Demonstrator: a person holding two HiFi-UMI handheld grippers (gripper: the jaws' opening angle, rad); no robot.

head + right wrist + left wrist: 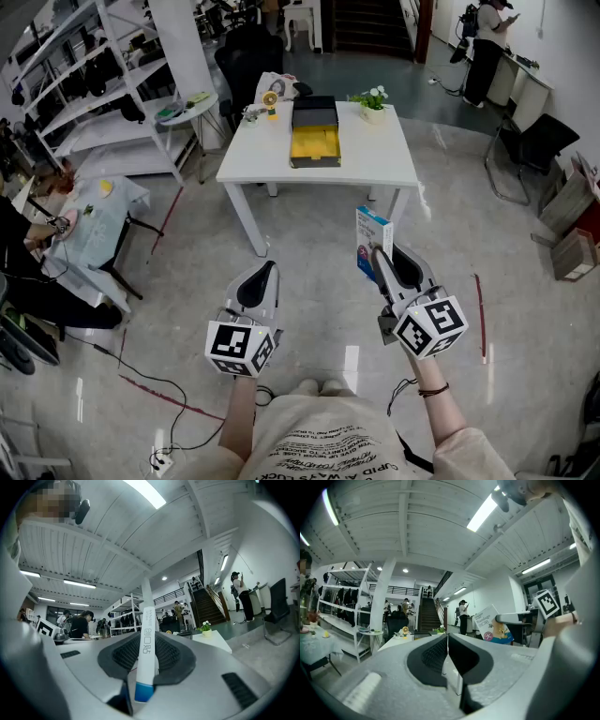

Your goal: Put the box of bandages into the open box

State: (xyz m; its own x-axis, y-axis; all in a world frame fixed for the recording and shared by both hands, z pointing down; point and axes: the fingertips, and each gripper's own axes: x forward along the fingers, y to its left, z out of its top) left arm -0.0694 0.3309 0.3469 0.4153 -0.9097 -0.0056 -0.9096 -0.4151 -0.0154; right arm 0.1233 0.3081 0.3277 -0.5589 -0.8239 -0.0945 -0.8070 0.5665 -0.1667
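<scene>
My right gripper (378, 255) is shut on a white and blue box of bandages (370, 242), held upright over the floor a short way in front of the white table (375, 167). In the right gripper view the box (146, 645) stands edge-on between the two black pads. The open box (314, 143), black with a yellow inside, lies on the table's middle, lid folded back. My left gripper (266, 271) hangs beside the right one, shut and empty; its pads (436, 654) meet. The left gripper view shows the box of bandages (493, 625) off to the right.
A small flower pot (373, 103) and a yellow desk fan (271, 100) stand at the table's far side. White shelving (103, 84) and a cluttered side table (89, 211) are to the left, a chair (530, 150) to the right, a person (486, 47) far behind.
</scene>
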